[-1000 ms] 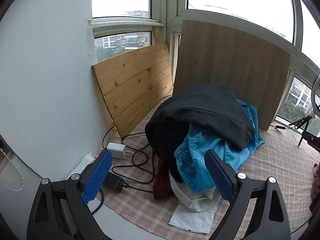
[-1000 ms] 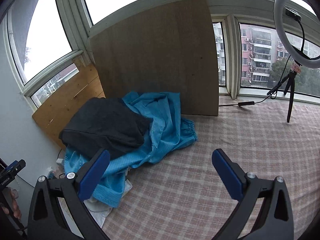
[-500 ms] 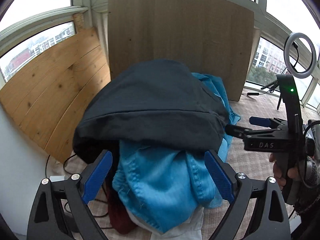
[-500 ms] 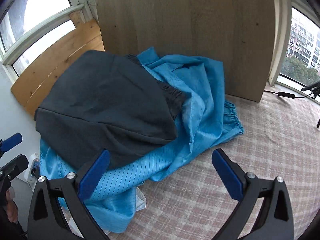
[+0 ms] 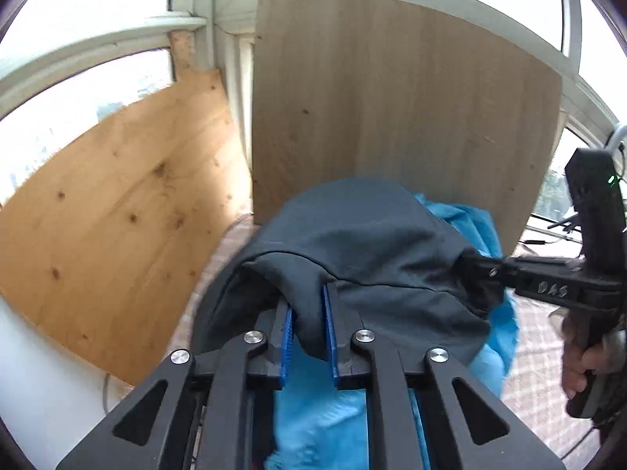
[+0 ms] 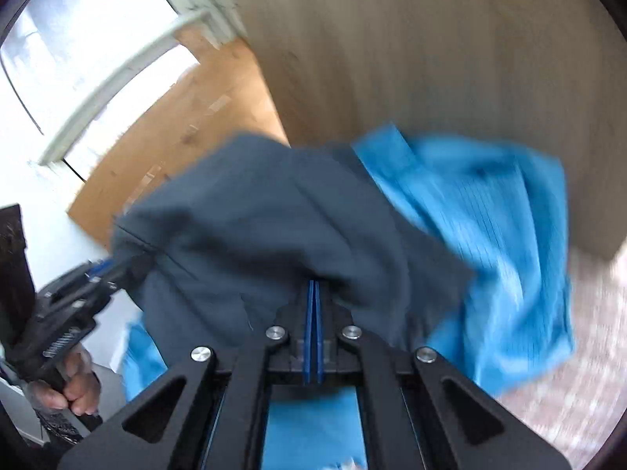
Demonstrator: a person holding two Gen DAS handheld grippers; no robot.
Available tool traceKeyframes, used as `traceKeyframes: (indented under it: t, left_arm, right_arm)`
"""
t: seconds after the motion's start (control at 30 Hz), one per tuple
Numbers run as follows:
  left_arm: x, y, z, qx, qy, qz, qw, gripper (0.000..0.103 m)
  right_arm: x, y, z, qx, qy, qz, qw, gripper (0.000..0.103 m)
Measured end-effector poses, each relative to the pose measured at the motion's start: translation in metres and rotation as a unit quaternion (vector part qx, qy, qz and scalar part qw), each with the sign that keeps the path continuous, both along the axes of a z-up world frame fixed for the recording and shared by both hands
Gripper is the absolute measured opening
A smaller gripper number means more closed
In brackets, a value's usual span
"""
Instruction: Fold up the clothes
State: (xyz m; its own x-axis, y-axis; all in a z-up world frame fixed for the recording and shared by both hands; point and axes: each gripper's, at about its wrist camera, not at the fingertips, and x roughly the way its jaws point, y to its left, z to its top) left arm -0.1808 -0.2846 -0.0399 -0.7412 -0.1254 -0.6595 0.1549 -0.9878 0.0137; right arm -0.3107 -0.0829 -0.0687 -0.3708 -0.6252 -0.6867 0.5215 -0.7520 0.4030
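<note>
Both grippers have closed in on the dark garment (image 5: 364, 243) atop the blue clothes (image 6: 482, 211). Left gripper (image 5: 308, 333) is closing on a thick fold; right gripper (image 6: 313, 293) pinches its opposite edge, fingers fully together, hem stretched between them.

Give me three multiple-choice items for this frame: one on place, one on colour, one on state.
1. Where does the dark garment lie?
A. on top of the blue garment
B. under it
C. apart from it, on the cloth
2. What colour are the gripper pads?
A. red
B. blue
C. white
3. What is between the fingers of the left gripper?
A. nothing
B. a cable
C. a fold of the dark garment

Answers: 1 A, the dark fabric drapes over the blue in both views. 2 B, blue strips line the fingers. 3 C, dark fabric is bunched between the closing jaws; the right gripper is shut on its other edge.
</note>
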Motion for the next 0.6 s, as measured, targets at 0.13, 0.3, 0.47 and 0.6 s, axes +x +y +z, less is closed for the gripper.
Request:
traceKeyframes:
  t: [0.13,0.3,0.47,0.6]
  left_arm:
    - [-0.002,-0.036,0.018,-0.054,0.019,0.080,0.9951,0.012]
    - [0.030,-0.054,0.027,-0.074,0.020,0.105,0.9915,0.017]
    - [0.074,-0.036,0.013,-0.001,-0.006,0.031,0.9995,0.035]
    - [0.079,-0.014,-0.004,0.059,-0.036,-0.006,0.9976,0.037]
  right_arm:
    - [-0.022,-0.048,0.061,-0.012,0.057,0.042,0.997,0.001]
    - [-0.008,-0.033,0.068,0.062,0.076,-0.001,0.995,0.081]
    - [0.020,0.027,0.018,0.081,0.042,-0.022,0.996,0.081]
    - [0.019,0.010,-0.010,0.096,0.019,0.004,0.995,0.081]
